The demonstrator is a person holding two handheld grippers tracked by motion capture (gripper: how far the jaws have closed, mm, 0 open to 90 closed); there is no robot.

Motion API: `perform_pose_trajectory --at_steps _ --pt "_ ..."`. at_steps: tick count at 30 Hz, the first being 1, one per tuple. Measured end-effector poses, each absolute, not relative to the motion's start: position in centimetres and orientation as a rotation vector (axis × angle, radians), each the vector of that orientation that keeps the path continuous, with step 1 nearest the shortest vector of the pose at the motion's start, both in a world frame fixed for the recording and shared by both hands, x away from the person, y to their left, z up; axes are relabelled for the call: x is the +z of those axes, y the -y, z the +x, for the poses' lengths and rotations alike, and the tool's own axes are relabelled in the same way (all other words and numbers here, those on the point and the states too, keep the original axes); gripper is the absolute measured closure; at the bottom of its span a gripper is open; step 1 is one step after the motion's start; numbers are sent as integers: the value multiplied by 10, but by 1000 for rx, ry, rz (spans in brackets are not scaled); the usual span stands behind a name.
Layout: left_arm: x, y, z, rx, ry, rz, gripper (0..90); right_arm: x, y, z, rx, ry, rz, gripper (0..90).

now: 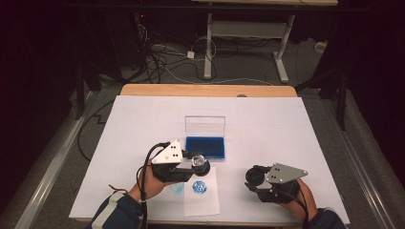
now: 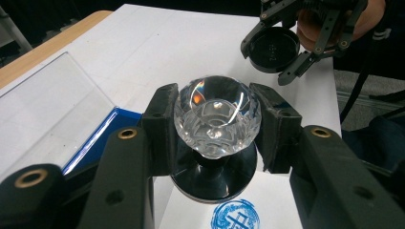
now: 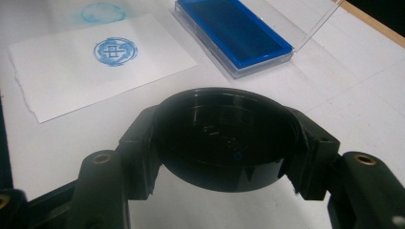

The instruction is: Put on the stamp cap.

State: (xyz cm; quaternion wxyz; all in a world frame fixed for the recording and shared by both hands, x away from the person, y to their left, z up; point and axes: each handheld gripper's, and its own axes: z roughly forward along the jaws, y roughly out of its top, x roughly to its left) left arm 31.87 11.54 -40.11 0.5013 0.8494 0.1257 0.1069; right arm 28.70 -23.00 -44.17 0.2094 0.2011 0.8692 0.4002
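Stamp: I have the stamp in my left gripper; its clear faceted knob sits between the two black jaws, which press on it from either side. Its round black base hangs below the knob, just above the sheet of paper. From the high view the stamp is near the front middle of the table, right at the paper's upper edge.

Cap: my right gripper is closed on a round black cap, hollow side facing the camera, the jaws clamped on its rim. In the high view the cap is to the right of the paper and well apart from the stamp.

Print: a blue round print lies on the paper, just beside the stamp's base; I see it from above too. A fainter blue smudge marks the white cover beside the paper.

Ink pad: the blue ink pad lies open in its clear case, lid standing upright behind it, just beyond the stamp.

Table: a white cover is spread over the wooden top.
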Motion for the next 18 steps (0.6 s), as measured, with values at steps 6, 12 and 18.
perform_pose_trajectory --at_steps 6,12,18 --pt "-402 -114 319 271 -306 2055 541 -440 231 288 1125 -2412 552 386" --pt "-400 -113 318 273 -302 2048 541 -440 224 290 1124 -2426 522 385" --pt "-398 -114 317 276 -296 2043 541 -442 216 292 1124 -2440 503 385"
